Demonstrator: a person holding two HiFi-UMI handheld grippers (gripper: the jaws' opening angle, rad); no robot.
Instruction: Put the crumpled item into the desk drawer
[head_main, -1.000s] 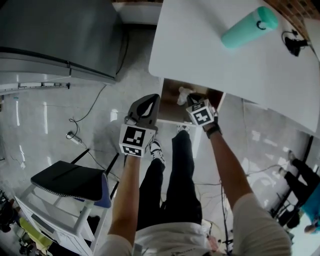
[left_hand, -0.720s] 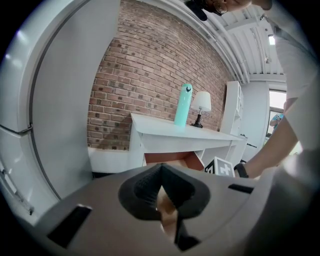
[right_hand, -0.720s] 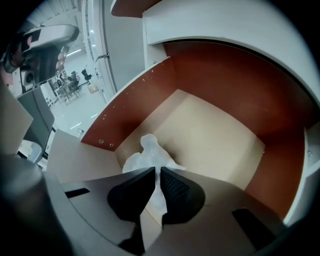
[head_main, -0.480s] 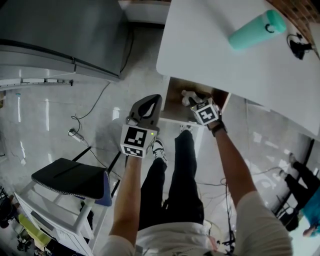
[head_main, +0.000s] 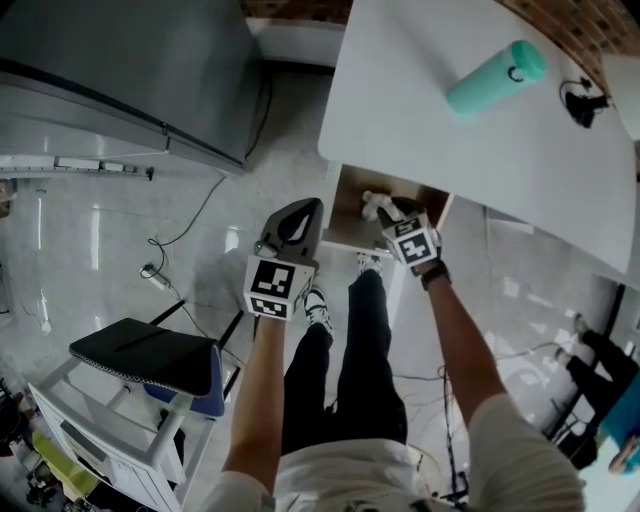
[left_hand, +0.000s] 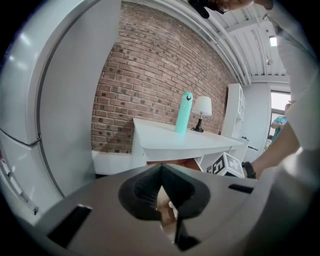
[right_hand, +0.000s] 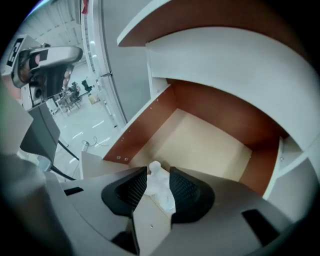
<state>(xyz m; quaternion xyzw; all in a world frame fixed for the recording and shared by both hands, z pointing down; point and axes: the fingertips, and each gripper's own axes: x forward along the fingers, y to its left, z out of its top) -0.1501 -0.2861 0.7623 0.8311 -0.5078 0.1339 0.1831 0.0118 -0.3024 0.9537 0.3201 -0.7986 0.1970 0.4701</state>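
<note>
In the single pulled-out brown drawer (right_hand: 200, 145), one crumpled white paper wad (right_hand: 161, 191) between right claw (right_hand: 158, 175) jaws just spread apart. Empty left claw (left_hand: 161, 168) pressed together.

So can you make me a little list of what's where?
drawer: open, under the desk
paper: crumpled, white, in the drawer
right gripper: above the drawer, jaws just opened, paper showing between them, not squeezed
left gripper: jaws together, nothing held
bottle: teal, on the desk
</note>
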